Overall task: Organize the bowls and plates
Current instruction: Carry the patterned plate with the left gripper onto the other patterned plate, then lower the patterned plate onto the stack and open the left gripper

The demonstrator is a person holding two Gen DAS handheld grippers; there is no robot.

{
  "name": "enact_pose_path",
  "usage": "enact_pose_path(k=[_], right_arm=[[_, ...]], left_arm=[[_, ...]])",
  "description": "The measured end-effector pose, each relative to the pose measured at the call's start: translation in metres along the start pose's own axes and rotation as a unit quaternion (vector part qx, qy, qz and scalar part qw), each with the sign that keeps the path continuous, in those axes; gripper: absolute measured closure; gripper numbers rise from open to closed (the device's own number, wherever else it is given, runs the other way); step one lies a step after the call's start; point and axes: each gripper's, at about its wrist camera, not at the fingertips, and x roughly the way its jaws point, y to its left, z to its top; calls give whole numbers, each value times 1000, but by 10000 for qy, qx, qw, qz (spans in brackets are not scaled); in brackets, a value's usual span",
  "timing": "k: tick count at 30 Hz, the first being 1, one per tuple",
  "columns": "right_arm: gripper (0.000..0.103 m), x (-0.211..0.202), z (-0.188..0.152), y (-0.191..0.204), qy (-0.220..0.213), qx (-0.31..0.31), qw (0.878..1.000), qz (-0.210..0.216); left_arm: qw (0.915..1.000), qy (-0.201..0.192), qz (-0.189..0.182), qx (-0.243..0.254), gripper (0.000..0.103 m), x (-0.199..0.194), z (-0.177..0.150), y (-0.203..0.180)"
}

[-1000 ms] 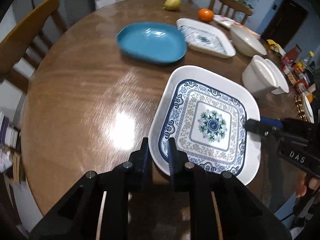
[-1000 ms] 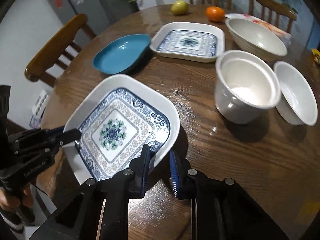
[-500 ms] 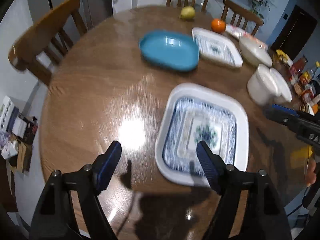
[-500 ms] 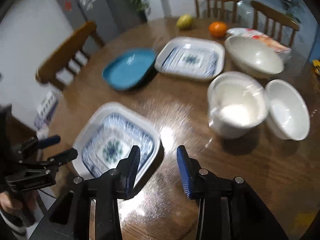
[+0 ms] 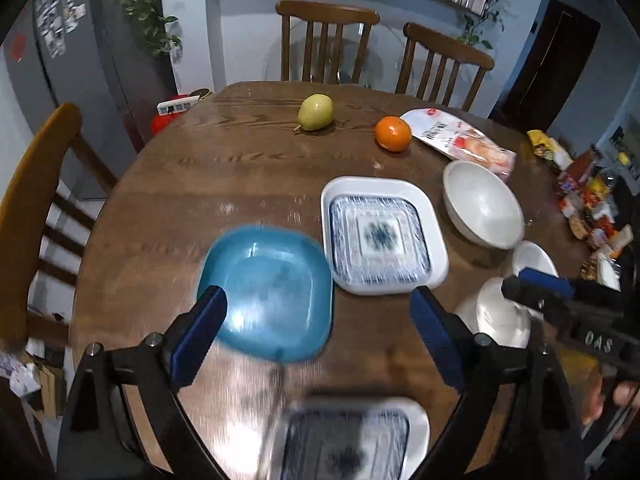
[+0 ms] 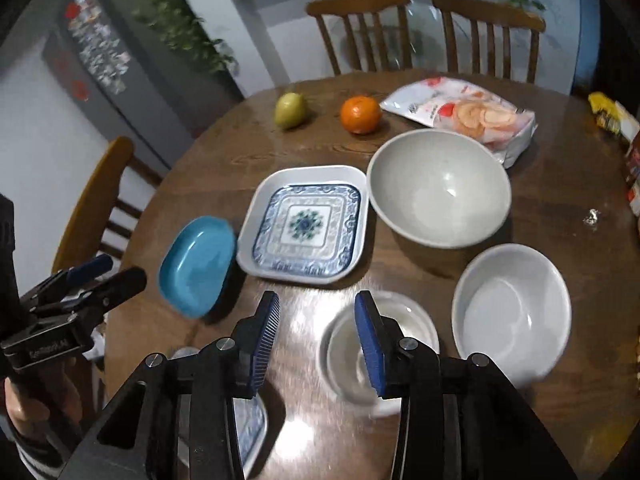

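Both grippers are open and empty above the round wooden table. My left gripper hovers over the gap between a blue plate and a patterned square plate lying at the near edge, blurred. A second patterned plate lies further in. My right gripper hovers beside a deep white pot. The blue plate, far patterned plate, large grey bowl and white bowl show in the right wrist view.
A pear, an orange and a snack bag lie at the far side. Wooden chairs stand around the table. Packets clutter the right edge. The near patterned plate's corner shows under the right gripper.
Both grippers let go of the near patterned plate, opened wide and pulled back and up. The plate now lies on the table at the near edge.
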Motion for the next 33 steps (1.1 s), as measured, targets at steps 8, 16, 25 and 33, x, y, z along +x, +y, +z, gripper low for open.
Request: enact_pose_path(k=[8, 16, 25, 33], right_arm=[[63, 74, 47, -17, 692, 397, 9963, -319], [63, 118, 55, -23, 1081, 321, 9915, -656], [76, 140, 61, -5, 1339, -186, 9862, -951], [91, 149, 65, 9, 1360, -512, 9796, -1388]], left_arm=[[9935, 1064, -404, -15, 11, 98, 62, -5], [9863, 1565, -388, 361, 31, 152, 69, -18], [9830, 1731, -502, 342, 70, 164, 68, -9], [9838, 1663, -476, 464, 79, 163, 66, -5]])
